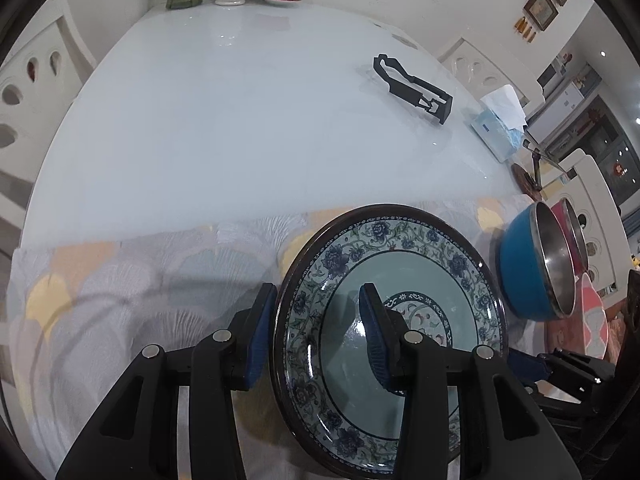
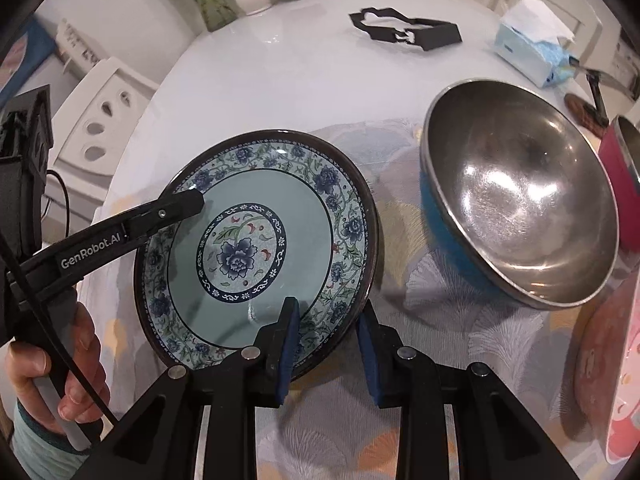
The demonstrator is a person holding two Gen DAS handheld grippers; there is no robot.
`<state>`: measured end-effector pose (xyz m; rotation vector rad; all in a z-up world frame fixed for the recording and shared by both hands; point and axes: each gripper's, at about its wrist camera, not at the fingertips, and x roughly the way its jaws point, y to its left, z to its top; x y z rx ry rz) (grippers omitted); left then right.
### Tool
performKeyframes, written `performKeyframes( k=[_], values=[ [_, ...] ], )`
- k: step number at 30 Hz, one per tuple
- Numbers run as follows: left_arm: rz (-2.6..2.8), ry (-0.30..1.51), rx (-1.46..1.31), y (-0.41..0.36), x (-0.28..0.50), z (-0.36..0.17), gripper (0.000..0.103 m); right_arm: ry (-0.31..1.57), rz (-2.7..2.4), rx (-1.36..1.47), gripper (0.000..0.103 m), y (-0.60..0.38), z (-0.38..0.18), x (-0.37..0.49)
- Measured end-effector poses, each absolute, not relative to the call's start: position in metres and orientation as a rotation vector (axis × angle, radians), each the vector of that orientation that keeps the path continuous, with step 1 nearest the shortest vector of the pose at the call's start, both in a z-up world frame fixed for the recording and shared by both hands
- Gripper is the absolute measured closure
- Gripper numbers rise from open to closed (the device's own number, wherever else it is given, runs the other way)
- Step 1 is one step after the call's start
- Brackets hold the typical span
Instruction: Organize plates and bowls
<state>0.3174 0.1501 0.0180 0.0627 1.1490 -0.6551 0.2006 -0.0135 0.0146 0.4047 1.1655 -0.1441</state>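
The flowered plate (image 2: 256,248) sat at the centre of the right wrist view, on the patterned cloth (image 2: 432,360) covering the near part of the table (image 2: 280,72). Both grippers straddled its rim: the left gripper (image 1: 318,334) had its jaws spread, one inside and one outside the edge, not clenched; the right gripper (image 2: 328,344) likewise stood released across the lower rim. A blue bowl (image 2: 516,208) with a steel inside stood tilted at right, a pink bowl (image 2: 624,184) just behind it.
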Motion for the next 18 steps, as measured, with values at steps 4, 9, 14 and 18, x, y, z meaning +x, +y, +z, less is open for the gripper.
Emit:
performKeyframes(
  k=[4, 9, 14, 18],
  values=[
    [-0.633, 1.142, 0.05, 0.163, 0.301, 0.022, 0.064, 1.151, -0.107, 0.344, 0.074, -0.004, 0.023, 0.192],
    [-0.594, 1.095, 0.008, 0.185, 0.281, 0.044, 0.064, 1.105, -0.038, 0.259, 0.074, 0.012, 0.044, 0.179],
    [-0.563, 1.017, -0.012, 0.207, 0.256, 0.084, 0.064, 1.031, -0.002, 0.192, 0.073, 0.03, 0.081, 0.16],
    [-0.537, 0.962, -0.079, 0.229, 0.231, 0.12, 0.064, 0.968, 0.023, 0.158, 0.073, 0.048, 0.117, 0.139]
  ],
)
